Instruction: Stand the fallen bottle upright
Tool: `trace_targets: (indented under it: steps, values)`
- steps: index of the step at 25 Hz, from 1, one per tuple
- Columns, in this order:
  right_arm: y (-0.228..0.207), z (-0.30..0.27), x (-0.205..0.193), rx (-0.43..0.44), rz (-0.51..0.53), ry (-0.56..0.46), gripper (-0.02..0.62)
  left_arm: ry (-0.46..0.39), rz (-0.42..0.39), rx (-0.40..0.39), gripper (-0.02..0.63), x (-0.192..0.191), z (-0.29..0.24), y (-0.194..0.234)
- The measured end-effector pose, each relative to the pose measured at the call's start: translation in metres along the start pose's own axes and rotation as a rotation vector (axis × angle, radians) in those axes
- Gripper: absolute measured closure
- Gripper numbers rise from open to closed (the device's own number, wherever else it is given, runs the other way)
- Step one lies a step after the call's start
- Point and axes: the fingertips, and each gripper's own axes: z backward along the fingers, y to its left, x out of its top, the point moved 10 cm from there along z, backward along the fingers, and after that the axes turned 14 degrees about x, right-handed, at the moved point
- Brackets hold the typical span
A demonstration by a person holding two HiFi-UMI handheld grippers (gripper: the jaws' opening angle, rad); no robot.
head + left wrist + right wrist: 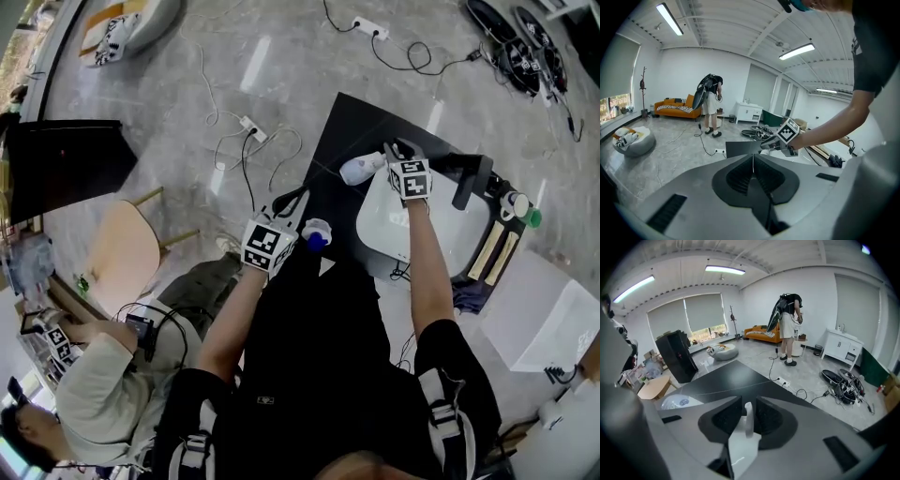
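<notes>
Black tabletop [352, 127], open floor [281, 56] beyond; left tool [753, 161] closed, right tool [745, 412] apart (white piece [740, 446] between).

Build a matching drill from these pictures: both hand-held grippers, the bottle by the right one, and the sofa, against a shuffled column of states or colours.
Column A
1. left hand-held gripper
2. right hand-held gripper
3. bottle
4. sofa

Column B
a. orange
b. jaws apart
c. lying on its side
d. jaws together

Pairs: 1-d, 2-b, 3-c, 4-a
</notes>
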Motion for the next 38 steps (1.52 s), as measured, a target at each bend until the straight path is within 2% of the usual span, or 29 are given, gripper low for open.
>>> trace_targets:
  steps: [5,7,14,21,28,31,38]
  values:
    - [-0.001,0.005,0.000,-0.014,0.021,0.012,0.451,-0.004,0.003,0.004,0.589,0.000,0.002,-0.003]
    - [0.000,0.005,-0.001,-0.008,0.032,0.019,0.480,-0.001,0.002,0.007,0.589,-0.002,0.003,-0.004]
    - [0.012,0.011,0.008,-0.050,0.131,0.033,0.500,-0.005,0.014,0.033,0.589,-0.004,0.012,-0.005]
    - [0.044,0.028,0.028,-0.142,0.378,-0.003,0.499,-0.021,0.027,0.055,0.589,-0.003,0.017,-0.012]
    - [0.089,0.048,0.050,-0.281,0.691,-0.009,0.497,-0.036,0.040,0.076,0.589,-0.004,0.022,-0.020]
    - [0.105,0.052,0.054,-0.334,0.793,-0.014,0.494,-0.039,0.046,0.088,0.589,-0.007,0.026,-0.023]
    - [0.138,0.052,0.044,-0.371,1.057,-0.024,0.488,-0.044,0.056,0.122,0.589,-0.013,0.038,-0.026]
